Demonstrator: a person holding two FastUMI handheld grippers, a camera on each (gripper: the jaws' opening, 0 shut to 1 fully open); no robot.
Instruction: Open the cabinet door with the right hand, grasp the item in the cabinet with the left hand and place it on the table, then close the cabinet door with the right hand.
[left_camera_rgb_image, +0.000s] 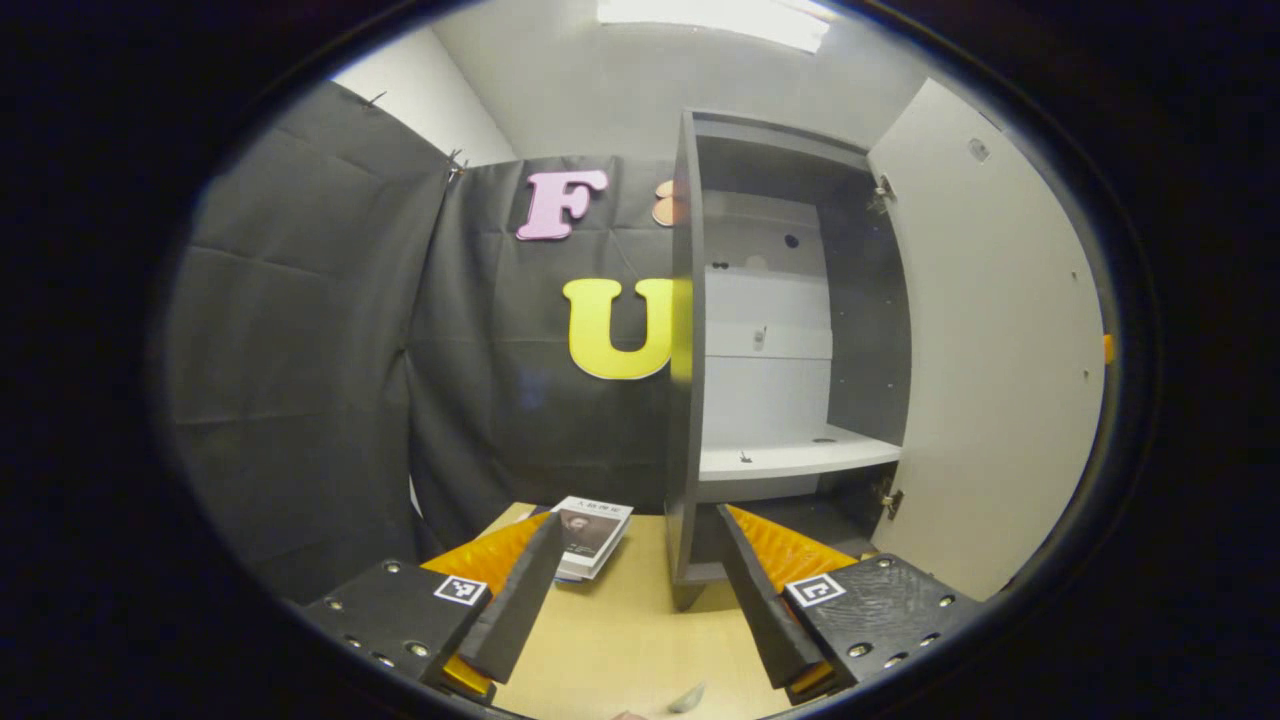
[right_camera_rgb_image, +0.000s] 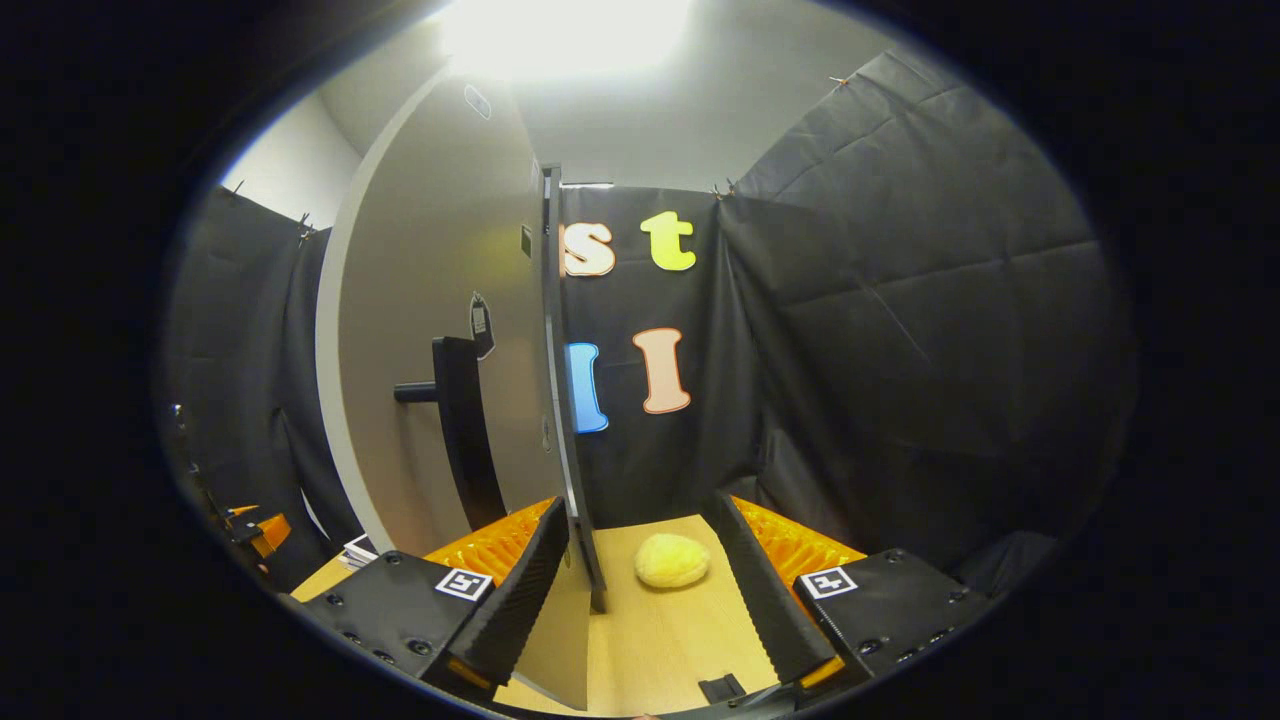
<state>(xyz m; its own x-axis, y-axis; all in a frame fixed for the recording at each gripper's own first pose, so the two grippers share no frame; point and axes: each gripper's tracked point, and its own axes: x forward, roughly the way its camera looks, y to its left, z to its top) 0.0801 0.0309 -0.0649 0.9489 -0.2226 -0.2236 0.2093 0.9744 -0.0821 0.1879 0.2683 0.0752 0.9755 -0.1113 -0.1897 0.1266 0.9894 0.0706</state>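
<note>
The grey cabinet (left_camera_rgb_image: 686, 400) stands on the wooden table (left_camera_rgb_image: 620, 640), its door (left_camera_rgb_image: 990, 380) swung wide to the right. Its white shelf (left_camera_rgb_image: 800, 458) holds nothing but a tiny peg. My left gripper (left_camera_rgb_image: 638, 525) is open in front of the cabinet's left wall, nothing between its fingers. In the right gripper view I see the door's outer face (right_camera_rgb_image: 430, 330) with a black handle (right_camera_rgb_image: 462, 430). The door's free edge (right_camera_rgb_image: 560, 400) runs down between the fingers of my open right gripper (right_camera_rgb_image: 640, 535), close to the left finger. A yellow rounded item (right_camera_rgb_image: 672, 560) lies on the table (right_camera_rgb_image: 650, 650) just beyond.
A small booklet (left_camera_rgb_image: 592, 535) lies on the table left of the cabinet. Black cloth walls close the booth behind and on both sides. The other gripper (right_camera_rgb_image: 250, 530) peeks in at the far left of the right gripper view.
</note>
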